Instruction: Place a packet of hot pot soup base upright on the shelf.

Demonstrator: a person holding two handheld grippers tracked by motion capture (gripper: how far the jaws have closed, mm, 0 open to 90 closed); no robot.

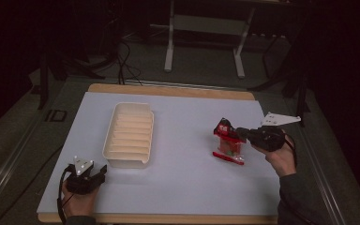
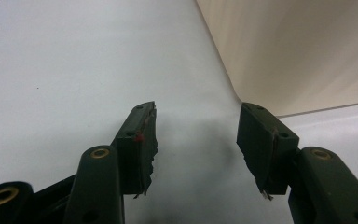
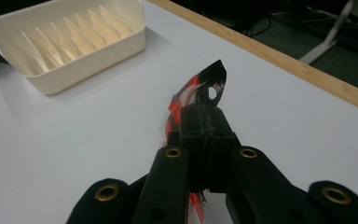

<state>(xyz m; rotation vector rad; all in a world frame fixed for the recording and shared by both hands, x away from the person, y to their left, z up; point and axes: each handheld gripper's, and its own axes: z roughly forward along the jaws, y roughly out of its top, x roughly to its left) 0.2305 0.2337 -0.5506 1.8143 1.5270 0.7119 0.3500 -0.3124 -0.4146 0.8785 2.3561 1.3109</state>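
On the white table (image 1: 178,187), a light, crinkly red-and-black plastic packet (image 1: 228,140) was pinched at its top edge by the right tool (image 1: 240,134), while the left tool (image 1: 101,172) was spread empty.

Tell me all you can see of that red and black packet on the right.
The packet is a small, glossy bag, seemingly plastic film, printed red and black with a clear part and a round hang hole in its top tab. The right gripper is shut on its upper end, holding it up over the white table, right of the tray. Its contents are unclear.

A grey metal stand (image 1: 205,24) sits on the floor beyond the table.
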